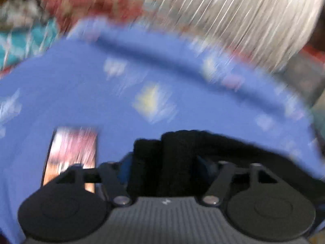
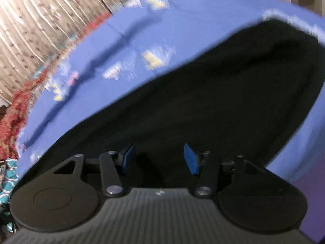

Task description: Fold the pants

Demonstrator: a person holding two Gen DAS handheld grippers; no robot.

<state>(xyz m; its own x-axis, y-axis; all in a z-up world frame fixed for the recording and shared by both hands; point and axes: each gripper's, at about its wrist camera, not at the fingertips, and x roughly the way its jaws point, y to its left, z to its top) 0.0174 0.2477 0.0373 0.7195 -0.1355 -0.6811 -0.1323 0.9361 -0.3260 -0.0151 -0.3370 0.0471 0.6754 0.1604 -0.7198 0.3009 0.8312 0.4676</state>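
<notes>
Left gripper fingers clamped on bunched black pants, lying on blue bedsheet. Right gripper fingers apart over them. Fold looks midway, blurry tho.

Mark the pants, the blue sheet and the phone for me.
pants point(image 2: 213, 93): right wrist view, middle of the black fabric.
blue sheet point(image 1: 81, 77): left wrist view, bare patch at left.
phone point(image 1: 71, 152): left wrist view, its lit screen.
</notes>
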